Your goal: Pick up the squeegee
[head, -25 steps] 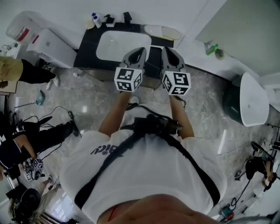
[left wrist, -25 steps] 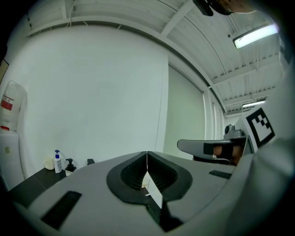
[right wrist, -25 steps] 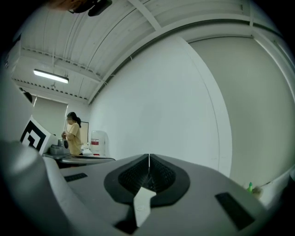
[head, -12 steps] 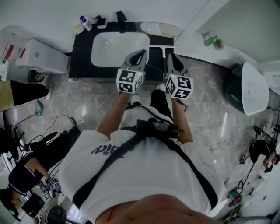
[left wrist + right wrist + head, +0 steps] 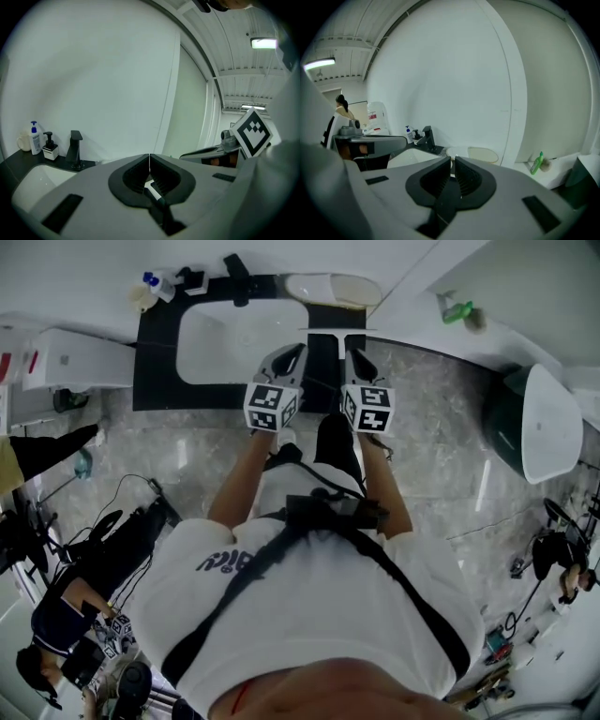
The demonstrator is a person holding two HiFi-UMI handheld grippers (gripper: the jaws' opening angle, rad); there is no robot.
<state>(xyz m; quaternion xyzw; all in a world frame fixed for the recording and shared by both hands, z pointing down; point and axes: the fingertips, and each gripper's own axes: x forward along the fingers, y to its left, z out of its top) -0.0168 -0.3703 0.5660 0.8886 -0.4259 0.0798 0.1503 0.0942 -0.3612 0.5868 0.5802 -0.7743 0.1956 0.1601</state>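
Note:
The squeegee (image 5: 330,332) is a white T-shaped tool. It lies on the black counter (image 5: 155,381) just right of the white sink (image 5: 230,338), with its bar across the far side and its handle toward me. It shows only in the head view. My right gripper (image 5: 359,360) (image 5: 453,164) hovers right beside the handle, jaws shut with nothing in them. My left gripper (image 5: 289,357) (image 5: 149,161) hangs over the sink's right rim, also shut and holding nothing.
A black faucet (image 5: 236,266) (image 5: 74,149) and soap bottles (image 5: 150,282) (image 5: 34,138) stand behind the sink. An oval white dish (image 5: 333,289) (image 5: 480,154) lies past the squeegee. A green bottle (image 5: 455,310) (image 5: 536,163) sits on the right ledge. People and cables are on the floor at left.
Both grippers have sunk and moved forward toward the counter. The right one has come down close to the squeegee's handle. Both stayed shut.

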